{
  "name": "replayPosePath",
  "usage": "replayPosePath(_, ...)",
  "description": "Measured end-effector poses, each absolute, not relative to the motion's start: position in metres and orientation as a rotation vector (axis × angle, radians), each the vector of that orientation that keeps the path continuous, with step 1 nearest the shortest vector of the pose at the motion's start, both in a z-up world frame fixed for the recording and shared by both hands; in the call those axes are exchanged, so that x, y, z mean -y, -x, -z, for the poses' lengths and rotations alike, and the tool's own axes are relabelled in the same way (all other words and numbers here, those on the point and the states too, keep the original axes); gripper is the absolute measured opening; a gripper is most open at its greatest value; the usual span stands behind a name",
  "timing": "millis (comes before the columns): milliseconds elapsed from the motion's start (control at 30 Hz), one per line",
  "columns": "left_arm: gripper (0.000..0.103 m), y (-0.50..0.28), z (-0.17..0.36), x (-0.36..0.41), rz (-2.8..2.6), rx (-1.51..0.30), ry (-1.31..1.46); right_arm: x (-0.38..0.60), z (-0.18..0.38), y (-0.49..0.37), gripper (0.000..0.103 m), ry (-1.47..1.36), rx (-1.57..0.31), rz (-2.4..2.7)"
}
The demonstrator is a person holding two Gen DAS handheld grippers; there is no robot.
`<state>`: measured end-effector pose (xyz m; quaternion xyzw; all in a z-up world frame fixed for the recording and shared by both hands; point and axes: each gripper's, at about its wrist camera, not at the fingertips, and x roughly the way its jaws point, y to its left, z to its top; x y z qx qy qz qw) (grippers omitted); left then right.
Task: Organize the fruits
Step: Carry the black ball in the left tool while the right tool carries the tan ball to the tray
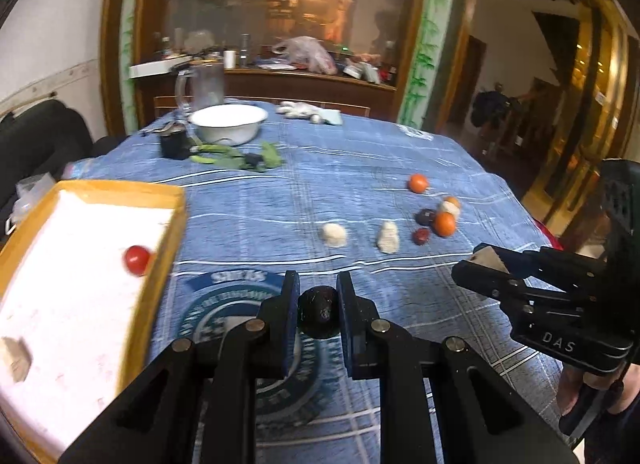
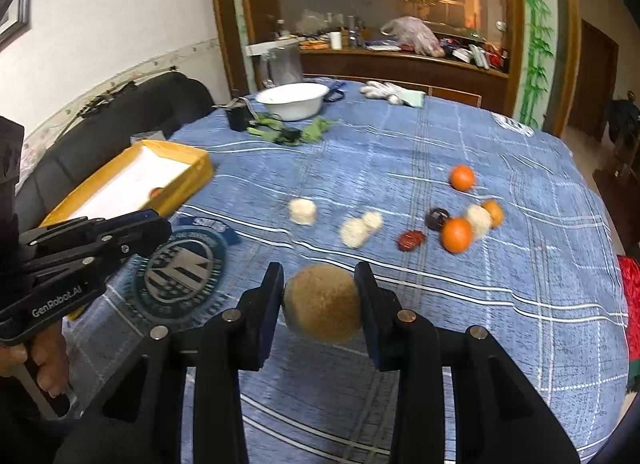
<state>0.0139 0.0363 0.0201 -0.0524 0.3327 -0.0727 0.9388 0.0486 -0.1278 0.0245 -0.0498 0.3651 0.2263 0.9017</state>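
**Both tongs loaded above the blue cloth**

The left tongs (image 1: 318, 310) were clenched on a dark fruit (image 1: 319, 312), held over the counter (image 1: 360, 167) just right of the yellow box (image 1: 160, 248). A red tomato (image 1: 137, 260) lay inside the box against its right wall. The right tongs (image 2: 320, 304) gripped a brown round fruit (image 2: 323, 304), farther right of the box. Beyond them the cloth lay bare up to a loose row of pale lumps (image 2: 303, 211), oranges (image 2: 456, 234) and dark red fruits (image 2: 411, 240), well right of the box. The far oranges sat near the counter's right edge. A white bowl (image 2: 291, 101) stood far behind the box.
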Motion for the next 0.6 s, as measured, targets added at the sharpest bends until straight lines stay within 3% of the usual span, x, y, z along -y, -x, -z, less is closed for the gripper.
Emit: replayPosePath(600, 0.017, 0.020, -0.032, -0.144, -0.177, -0.661, 0.214, 0.024, -0.048, -0.039, 0.039, 0.152, -0.695, -0.667)
